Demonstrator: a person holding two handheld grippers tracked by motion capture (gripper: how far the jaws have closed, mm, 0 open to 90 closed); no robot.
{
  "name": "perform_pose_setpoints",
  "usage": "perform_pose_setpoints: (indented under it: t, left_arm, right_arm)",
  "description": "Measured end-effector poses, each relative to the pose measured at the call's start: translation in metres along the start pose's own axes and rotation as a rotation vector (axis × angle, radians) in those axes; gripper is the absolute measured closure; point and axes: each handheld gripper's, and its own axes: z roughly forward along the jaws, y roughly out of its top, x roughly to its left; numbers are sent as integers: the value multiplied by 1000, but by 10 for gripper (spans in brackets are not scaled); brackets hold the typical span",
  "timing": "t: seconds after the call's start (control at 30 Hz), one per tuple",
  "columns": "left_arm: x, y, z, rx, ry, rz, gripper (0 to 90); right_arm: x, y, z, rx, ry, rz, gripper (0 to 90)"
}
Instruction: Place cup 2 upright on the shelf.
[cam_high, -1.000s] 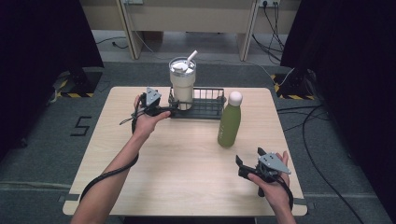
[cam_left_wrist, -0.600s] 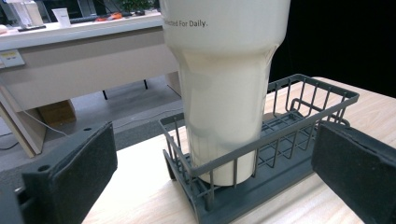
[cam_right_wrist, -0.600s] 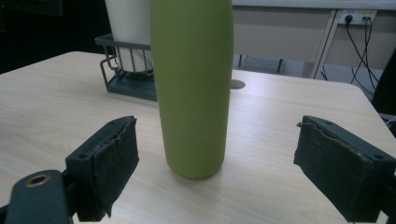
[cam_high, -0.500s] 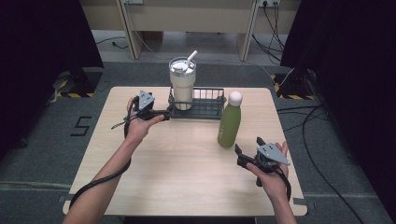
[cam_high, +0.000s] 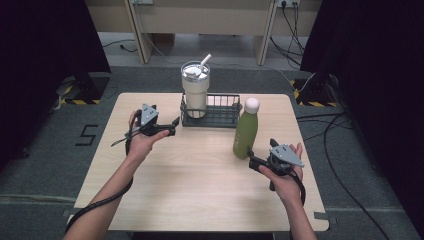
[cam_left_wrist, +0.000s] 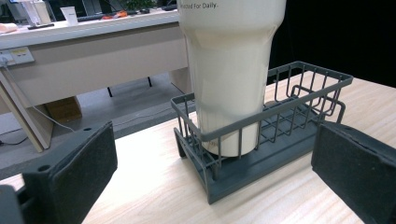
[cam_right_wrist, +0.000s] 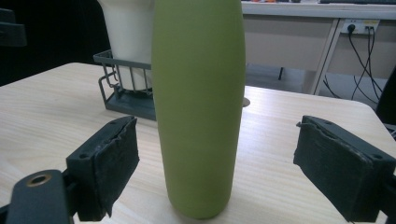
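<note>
A cream tumbler (cam_high: 195, 89) (cam_left_wrist: 231, 70) with a lid and straw stands in the left end of a dark wire basket (cam_high: 220, 116) (cam_left_wrist: 280, 121) at the table's back. A green bottle (cam_high: 246, 131) (cam_right_wrist: 198, 102) with a white cap stands upright on the table, just in front of the basket's right end. My left gripper (cam_high: 172, 127) (cam_left_wrist: 215, 182) is open, a short way left of the basket and pointed at the tumbler. My right gripper (cam_high: 251, 160) (cam_right_wrist: 215, 172) is open, its jaws wide on either side of the bottle's base without touching it.
The light wooden table (cam_high: 200, 195) has bare room in the middle and along the front. A cable trails from each gripper. Beyond the table's far edge stand a desk (cam_left_wrist: 93, 51) and floor cables (cam_high: 295, 20). Dark curtains hang on both sides.
My left gripper has drawn back leftward and toward the person, away from the basket. My right gripper has moved forward and left, up to the green bottle.
</note>
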Motion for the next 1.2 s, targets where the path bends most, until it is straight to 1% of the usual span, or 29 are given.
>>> perform_pose_setpoints:
  t: [0.23, 0.4, 0.57, 0.83, 0.9, 1.0, 1.07, 1.2]
  left_arm:
    - [-1, -6, -16, 3, 7, 8, 0]
    - [-3, -12, -28, 0, 2, 14, 0]
    - [-3, -19, -39, 3, 2, 14, 0]
    - [-7, -28, -56, -5, -1, 9, 0]
    - [-9, -30, -60, -9, -2, 5, 0]
    - [-10, -33, -64, -7, -7, 3, 0]
    - [-12, -36, -66, -3, -7, 9, 0]
    - [-13, -41, -69, -3, -5, -1, 0]
  right_arm:
    - [1, 3, 5, -5, 3, -4, 134]
    - [3, 6, 9, -10, 8, -4, 133]
    - [3, 6, 14, -10, 4, -5, 127]
    - [6, 11, 22, -12, 17, -9, 119]
    - [6, 13, 24, -14, 17, -6, 119]
    - [7, 16, 27, -17, 19, -15, 118]
    - [8, 17, 30, -16, 24, -21, 117]
    - [8, 20, 37, -13, 22, -29, 117]
